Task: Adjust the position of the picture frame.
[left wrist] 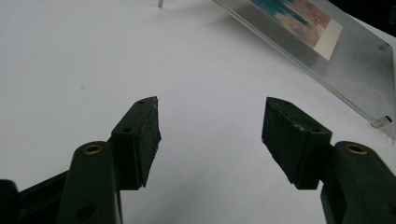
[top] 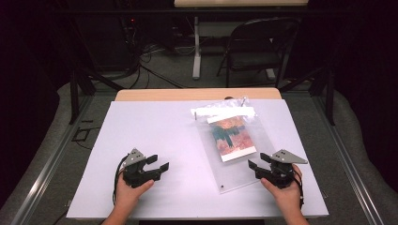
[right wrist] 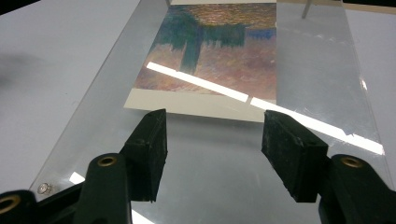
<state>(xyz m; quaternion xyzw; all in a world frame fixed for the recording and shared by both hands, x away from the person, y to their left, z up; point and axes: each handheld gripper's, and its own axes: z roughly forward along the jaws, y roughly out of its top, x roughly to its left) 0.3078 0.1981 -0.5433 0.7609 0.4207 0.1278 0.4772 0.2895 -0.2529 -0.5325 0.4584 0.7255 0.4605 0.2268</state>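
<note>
A clear acrylic panel (top: pixel 234 161) lies on the white table (top: pixel 155 136), right of centre, with a painted card (top: pixel 232 137) on it in orange, teal and purple. The panel (right wrist: pixel 317 70) and the card (right wrist: pixel 219 51) fill the right gripper view, and the panel's edge (left wrist: pixel 299 56) crosses the left gripper view's upper right. My right gripper (top: pixel 256 166) rests at the panel's near right corner, jaws open just above the panel, nothing between them (right wrist: pixel 212 140). My left gripper (top: pixel 159 165) sits on the bare table to the left, open and empty (left wrist: pixel 210 126).
A crumpled clear plastic bag with a white strip (top: pixel 225 111) lies at the panel's far end. Small metal pins (right wrist: pixel 307 9) stand near it. Beyond the table stand a black folding chair (top: pixel 258 47) and a table leg with cables on the floor.
</note>
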